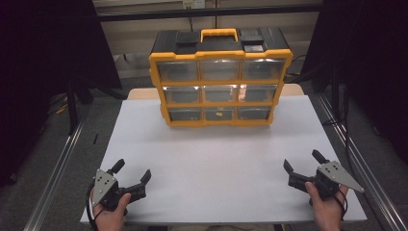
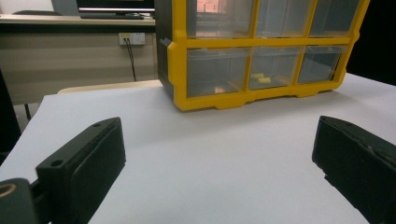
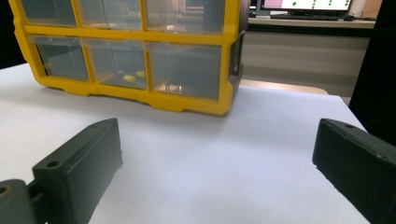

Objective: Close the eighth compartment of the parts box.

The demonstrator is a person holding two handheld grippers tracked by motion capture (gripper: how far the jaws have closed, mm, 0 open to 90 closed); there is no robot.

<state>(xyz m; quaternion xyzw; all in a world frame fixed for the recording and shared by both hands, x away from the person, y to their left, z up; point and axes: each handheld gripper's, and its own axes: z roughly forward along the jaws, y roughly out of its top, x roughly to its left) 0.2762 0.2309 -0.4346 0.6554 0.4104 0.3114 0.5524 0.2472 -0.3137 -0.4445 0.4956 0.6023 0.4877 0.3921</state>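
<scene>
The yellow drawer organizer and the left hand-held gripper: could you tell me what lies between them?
Nothing: in the high view, only bare white tabletop separates the left hand-held gripper from the yellow drawer organizer.

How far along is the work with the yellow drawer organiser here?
Nothing looks done: all nine clear drawers of the yellow-and-black plastic drawer organiser sit shut. Left gripper and right gripper rest open and empty at the white table's near edge. Reaching and opening remain.

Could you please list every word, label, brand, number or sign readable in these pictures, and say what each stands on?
No text can be read anywhere.
Organizer: no legible brand or label on its yellow frame, black top or clear drawers.
Monitor: green dots on a white screen, too small to read.
Wall socket: no readable marking.
</scene>
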